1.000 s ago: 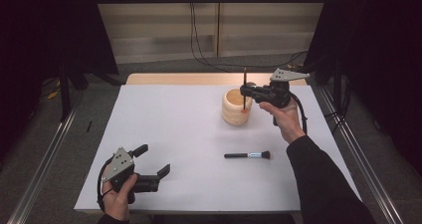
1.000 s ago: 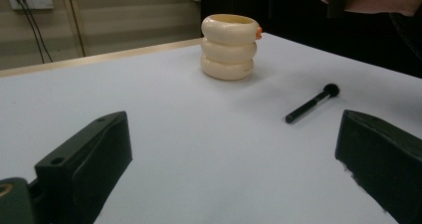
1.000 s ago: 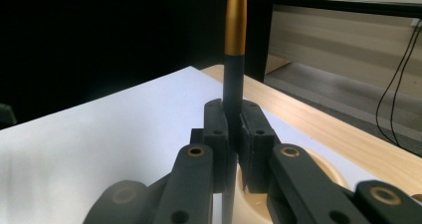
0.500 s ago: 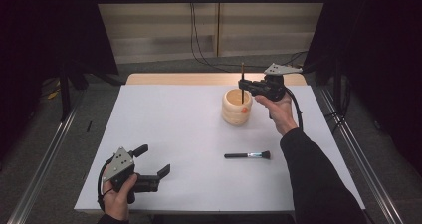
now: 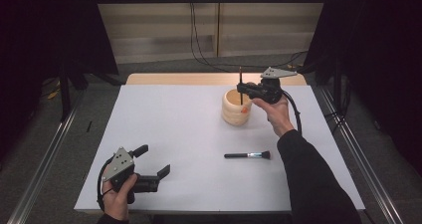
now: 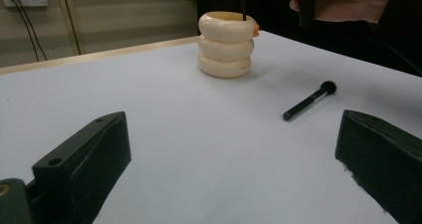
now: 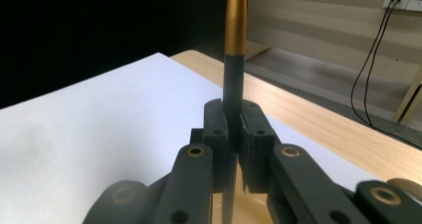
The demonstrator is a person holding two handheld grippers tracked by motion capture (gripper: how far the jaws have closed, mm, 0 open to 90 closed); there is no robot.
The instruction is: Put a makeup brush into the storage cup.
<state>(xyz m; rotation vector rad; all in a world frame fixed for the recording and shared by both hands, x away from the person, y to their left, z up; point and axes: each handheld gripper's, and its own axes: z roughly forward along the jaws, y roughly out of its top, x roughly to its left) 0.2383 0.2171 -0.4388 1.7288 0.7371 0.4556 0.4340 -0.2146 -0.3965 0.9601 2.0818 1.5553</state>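
The right gripper [image 5: 242, 88] is clamping a brush [image 5: 240, 79] upright over the holder [image 5: 235, 107]; tilting could catch the rim. The left gripper [image 5: 152, 165], at seven o'clock, is gaping open.

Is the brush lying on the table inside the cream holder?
No, the brush lies flat on the white table, apart from the cream holder.

The left gripper [image 5: 153, 160], a black two-jaw tool topped by a grey three-cornered plate, is held low at the near left, gripped from below by the left hand [image 5: 117, 196], its jaws spread wide apart. The right gripper [image 5: 241, 88], black with the same grey plate, is held raised at the far right by the right hand [image 5: 272, 114], forearm sleeved in black, jaws pressed together.
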